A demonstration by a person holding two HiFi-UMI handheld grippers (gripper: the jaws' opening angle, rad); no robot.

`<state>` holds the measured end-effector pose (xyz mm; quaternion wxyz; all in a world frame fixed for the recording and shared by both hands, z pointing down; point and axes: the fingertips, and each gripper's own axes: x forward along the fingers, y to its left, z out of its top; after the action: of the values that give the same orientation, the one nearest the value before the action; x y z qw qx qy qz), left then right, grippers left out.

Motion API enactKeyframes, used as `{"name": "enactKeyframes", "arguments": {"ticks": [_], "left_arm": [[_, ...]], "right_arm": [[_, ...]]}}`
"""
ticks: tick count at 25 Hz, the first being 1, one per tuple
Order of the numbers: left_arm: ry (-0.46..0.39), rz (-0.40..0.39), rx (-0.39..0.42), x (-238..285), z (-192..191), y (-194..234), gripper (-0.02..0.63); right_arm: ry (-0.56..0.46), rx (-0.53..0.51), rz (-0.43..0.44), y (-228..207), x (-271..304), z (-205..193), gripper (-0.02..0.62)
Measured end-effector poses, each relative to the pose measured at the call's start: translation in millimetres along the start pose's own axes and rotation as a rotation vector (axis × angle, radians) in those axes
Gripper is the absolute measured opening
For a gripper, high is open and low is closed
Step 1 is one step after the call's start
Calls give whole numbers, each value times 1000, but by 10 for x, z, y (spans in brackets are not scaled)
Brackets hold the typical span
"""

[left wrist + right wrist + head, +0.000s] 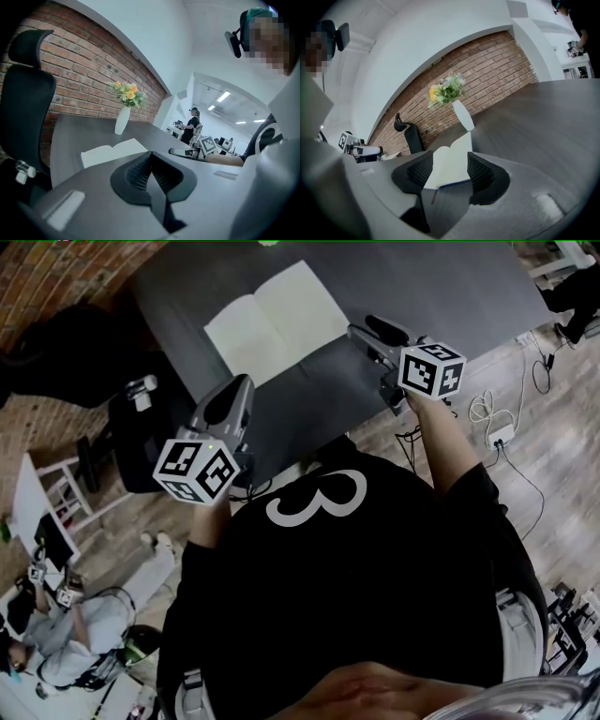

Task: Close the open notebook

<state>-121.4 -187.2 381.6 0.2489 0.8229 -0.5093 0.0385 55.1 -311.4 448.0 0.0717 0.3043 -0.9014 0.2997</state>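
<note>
The open notebook (277,320) lies flat with blank white pages on the dark table (431,287). My right gripper (364,328) hovers just off the notebook's right edge, open. In the right gripper view the notebook (451,161) shows through the gap of the right gripper (450,164), with a thin ribbon marker hanging at its near corner; the pads touch nothing. My left gripper (244,382) is over the table's near edge, below the notebook, shut and empty. Its left gripper view shows the left gripper (150,159) with jaws pressed together and the notebook (112,151) ahead.
A white vase of flowers (123,119) stands on the table beyond the notebook, by the brick wall. A black office chair (23,103) is at the table's left end. On the floor lie cables and a power strip (502,432); a person (75,643) sits at lower left.
</note>
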Motion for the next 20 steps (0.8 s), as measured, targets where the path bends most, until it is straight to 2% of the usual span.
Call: {"name": "enactKeyframes", "arguments": {"ticks": [6,11,18,20], "left_arm": [[18,63,-45,-32,-135,230,12],[15,83,-96,-77,-233,341,12],[12,98,-111,-175,-241,319,12],[10,98,-112,-183,-256,321,12]], "right_arm": [[120,22,-23,-315,305,-234,232],[215,20,-51,-411,480,-423,230],[278,65,-63,-431,518,-559,177],[279,73,-74,-450,529,-574,137]]}}
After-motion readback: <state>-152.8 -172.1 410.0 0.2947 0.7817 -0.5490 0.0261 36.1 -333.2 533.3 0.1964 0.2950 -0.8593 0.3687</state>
